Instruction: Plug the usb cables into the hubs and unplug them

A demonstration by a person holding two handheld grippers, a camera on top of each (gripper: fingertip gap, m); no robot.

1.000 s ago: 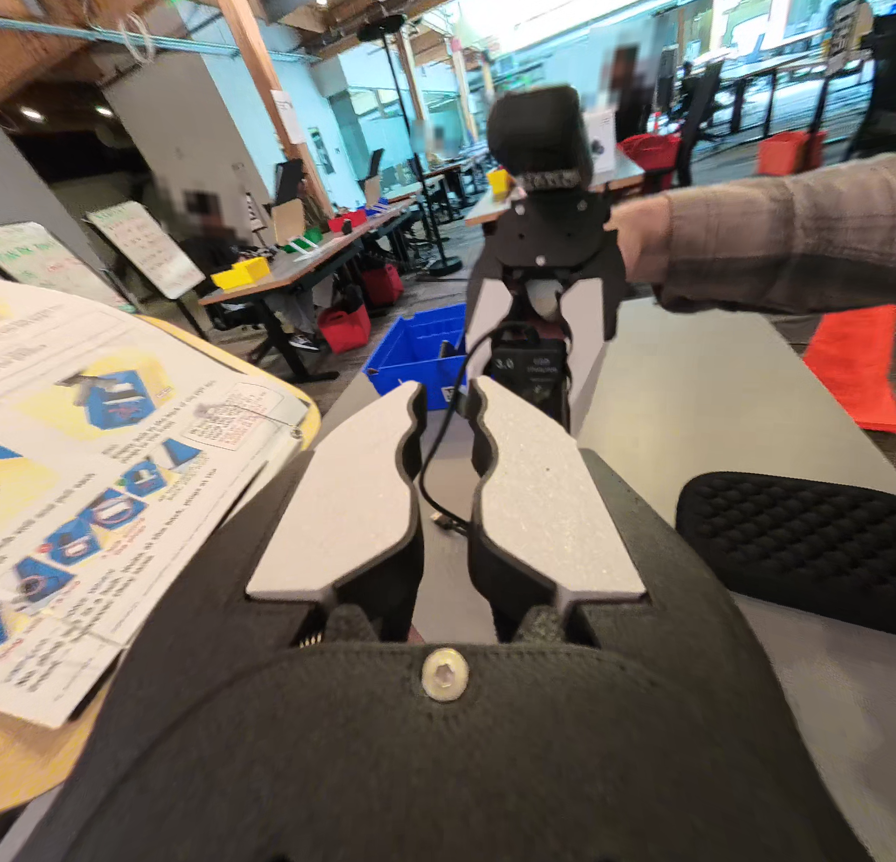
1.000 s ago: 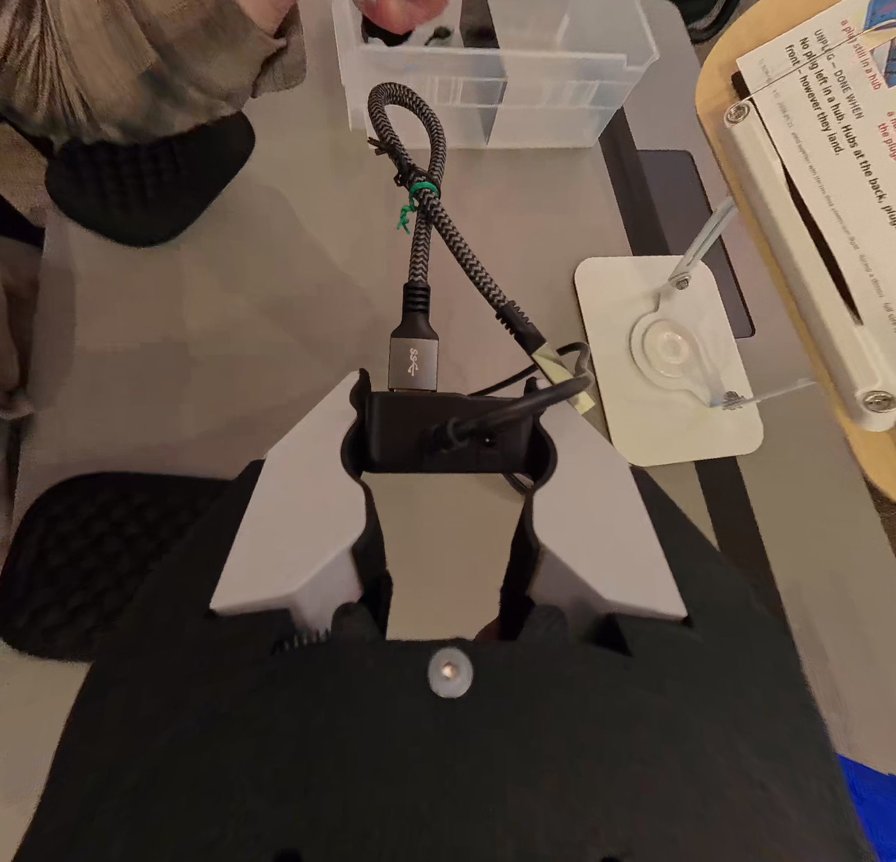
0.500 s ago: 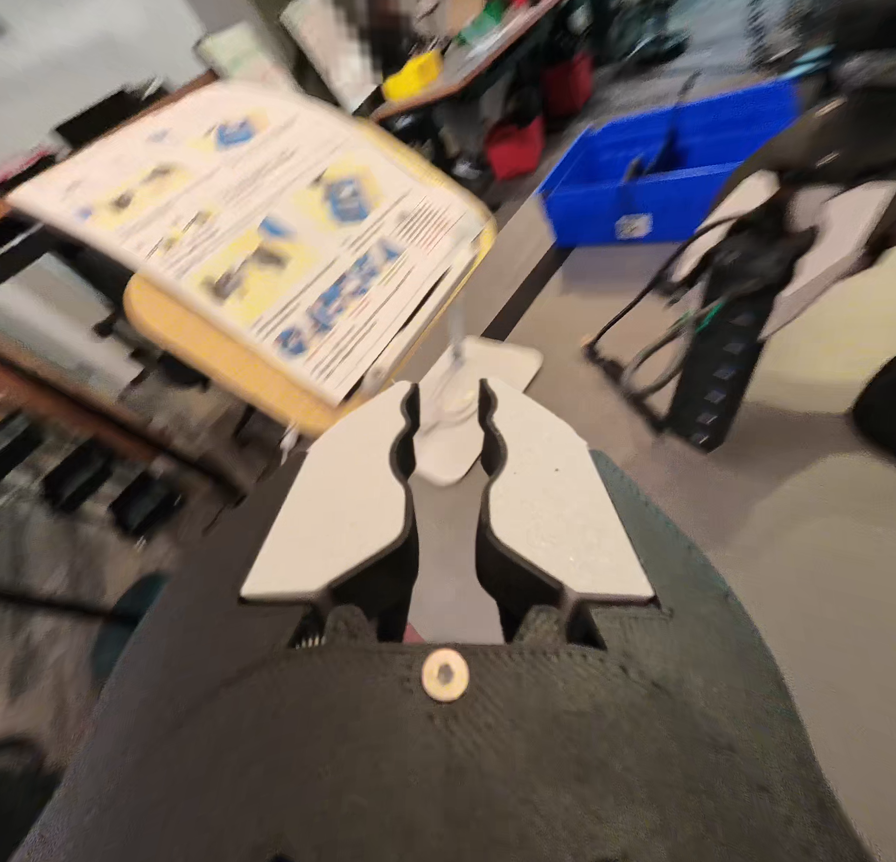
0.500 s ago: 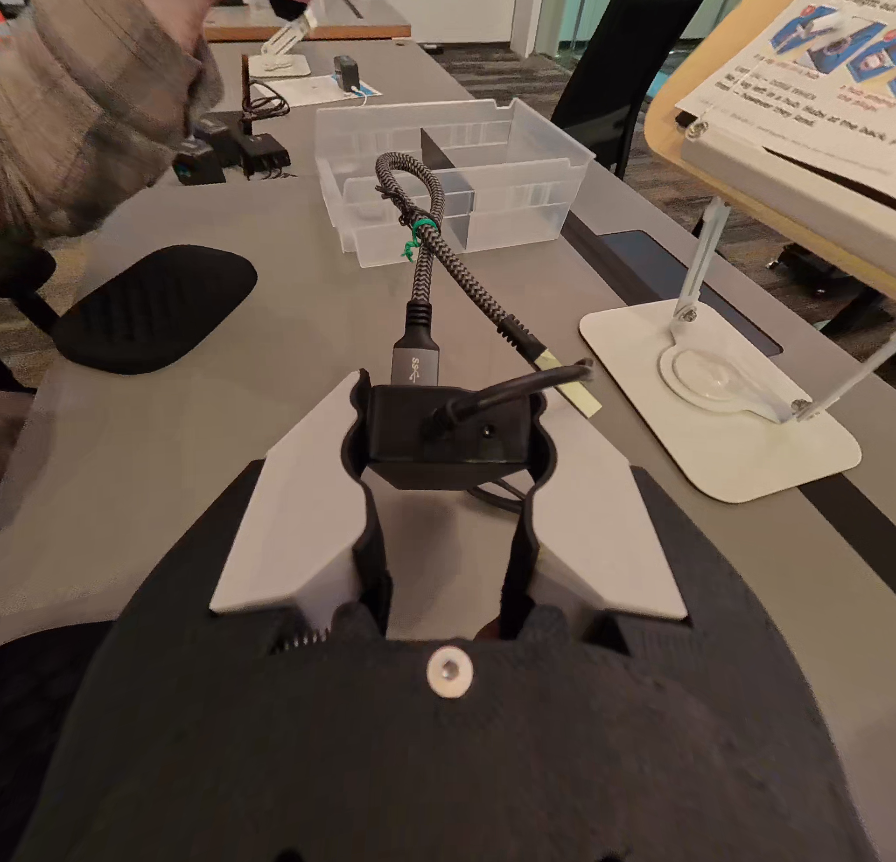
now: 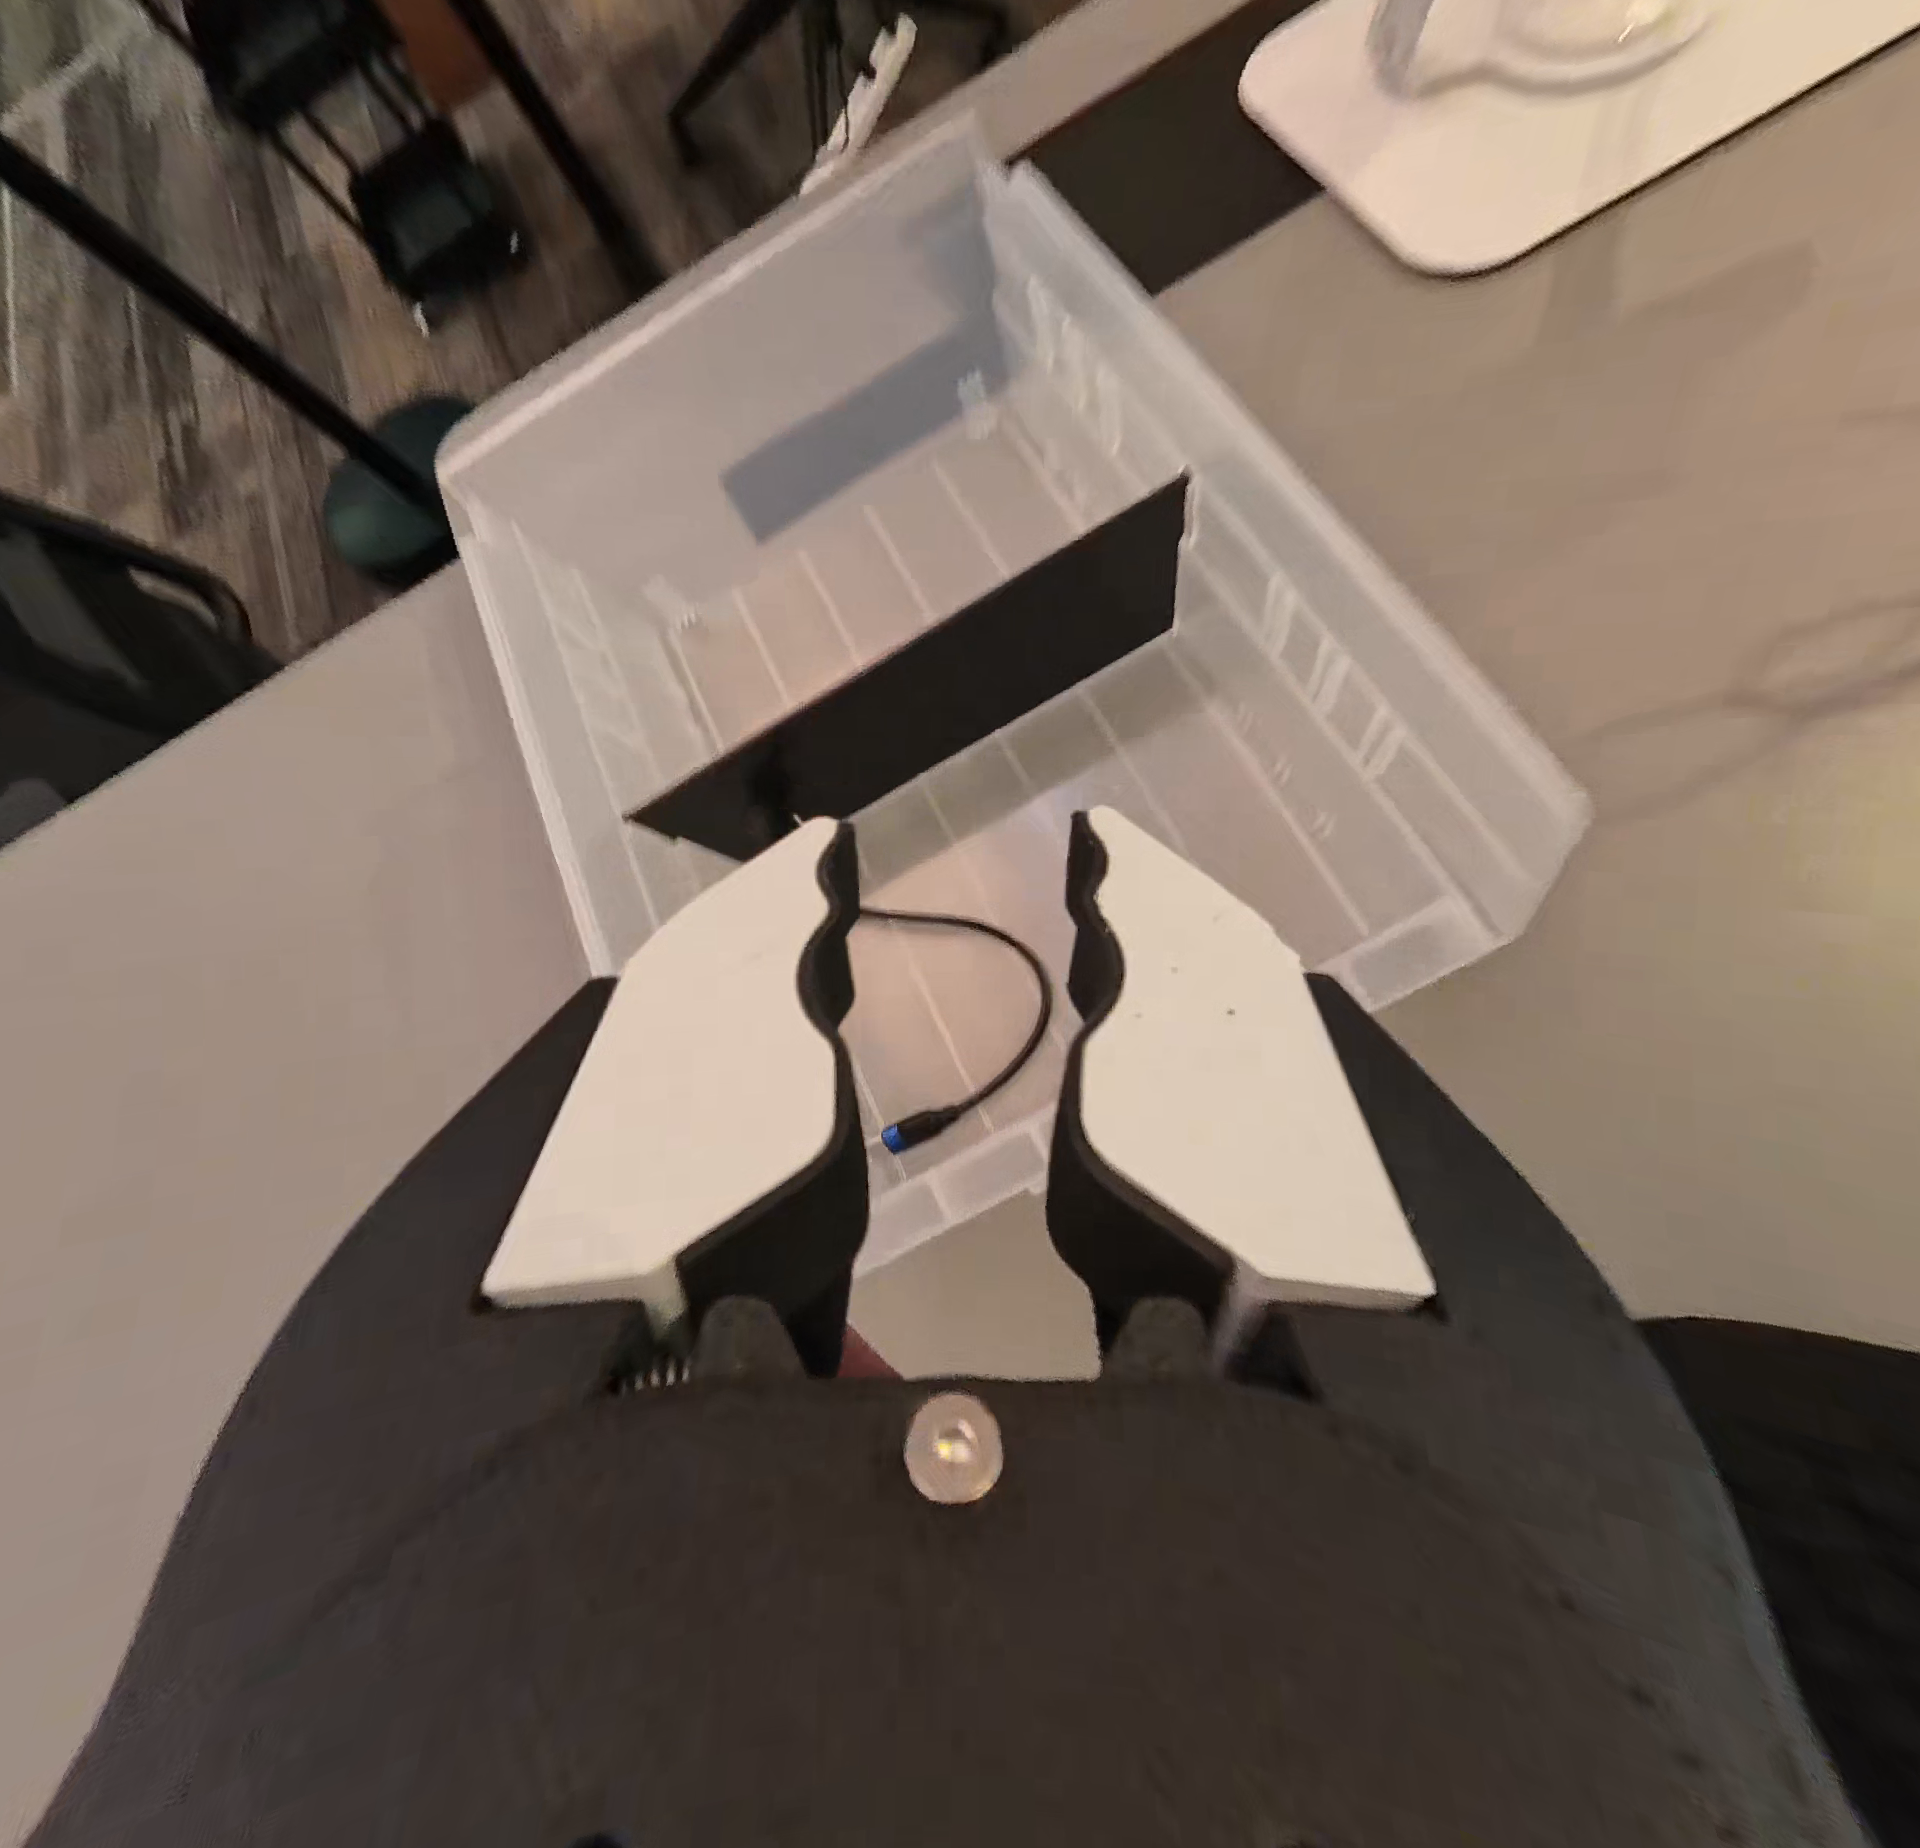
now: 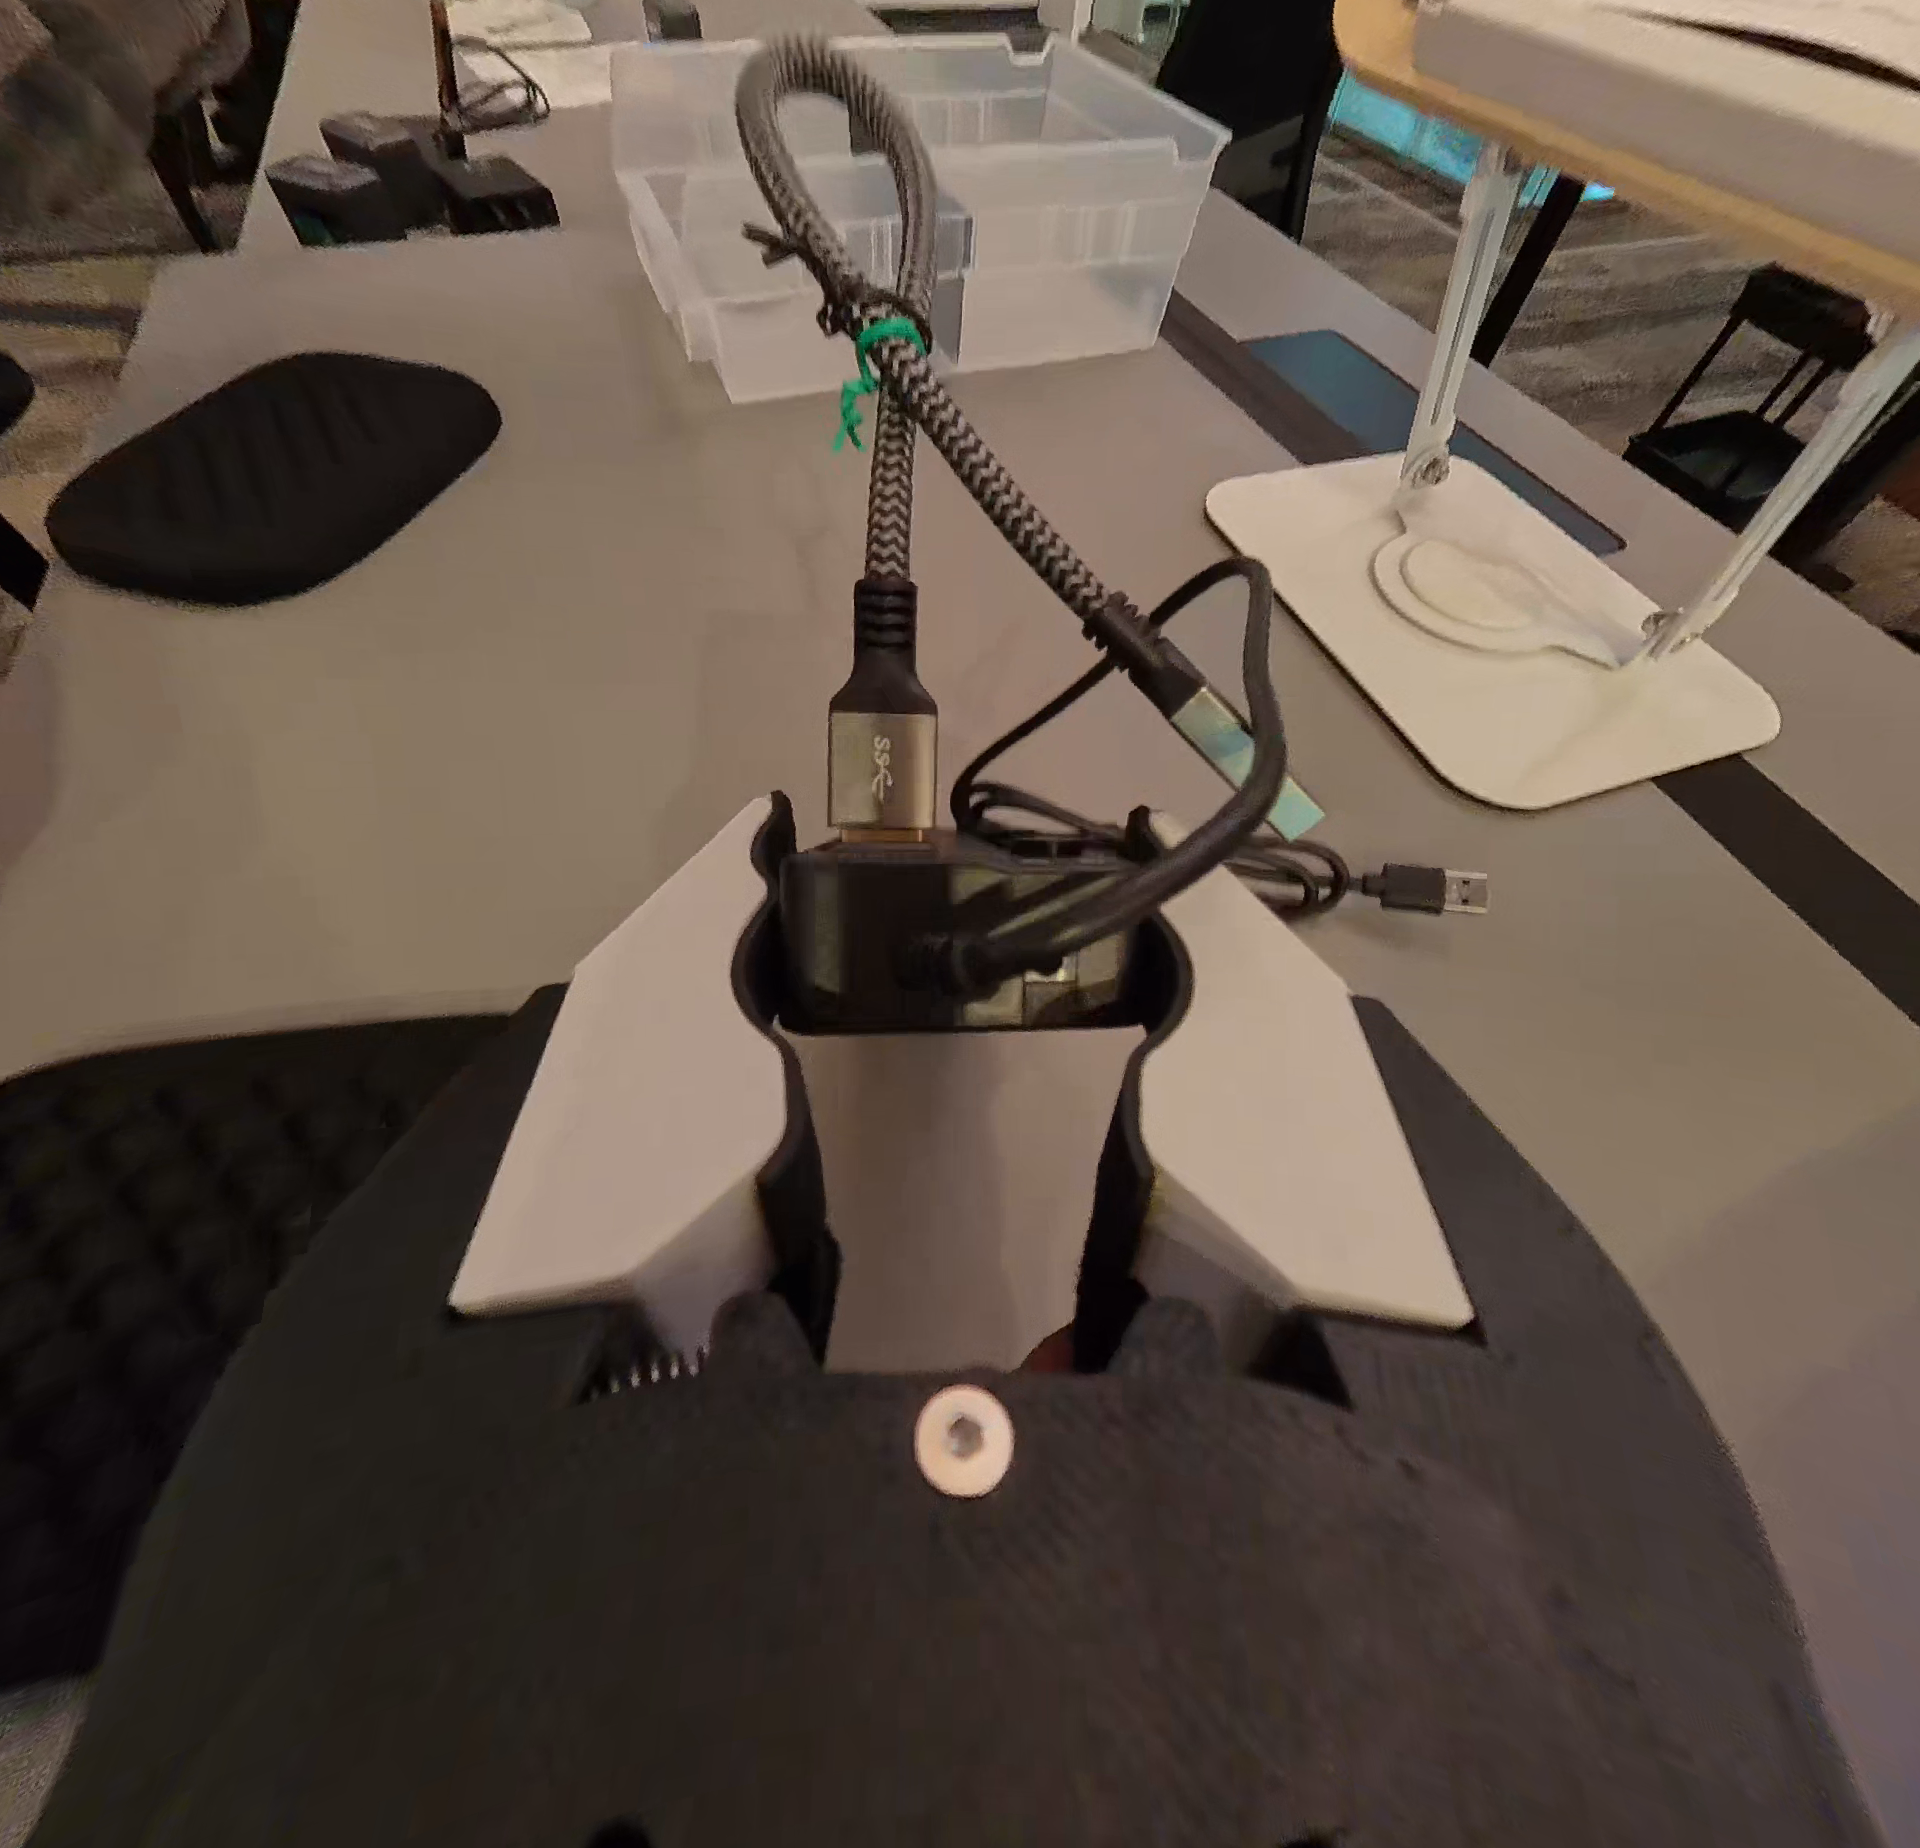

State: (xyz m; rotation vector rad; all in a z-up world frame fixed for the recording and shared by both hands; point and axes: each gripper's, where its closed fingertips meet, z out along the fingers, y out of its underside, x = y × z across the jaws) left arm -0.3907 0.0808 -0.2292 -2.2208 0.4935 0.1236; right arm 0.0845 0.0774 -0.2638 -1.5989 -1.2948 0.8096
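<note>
My right gripper [image 6: 961, 842] is shut on a black USB hub [image 6: 951, 951], held just above the grey table [image 6: 520, 759]. A braided grey cable [image 6: 894, 510] with a green tie is plugged into the hub's top by its metal plug [image 6: 881, 770]; its other end [image 6: 1210, 707] hangs free. The hub's own thin black lead ends in a loose plug [image 6: 1434, 889] on the table. My left gripper [image 5: 961, 842] is open and empty above the near compartment of a clear plastic bin [image 5: 1351, 759], over a thin black cable with a blue-tipped plug [image 5: 977, 1029].
A black divider [image 5: 935, 686] splits the bin; the bin also shows in the right wrist view [image 6: 1039, 198]. A white stand base [image 6: 1486, 635] carries a tilted instruction board at right. Two black pads [image 6: 270, 473] lie at left. Dark boxes [image 6: 405, 188] sit at the far end. Spacing between my two grippers at the tips: around 50 cm.
My left gripper has swung away from the hub, past the instruction board, and now points down into the clear bin with its jaws wider. My right gripper has tilted up and lowered, still gripping the hub.
</note>
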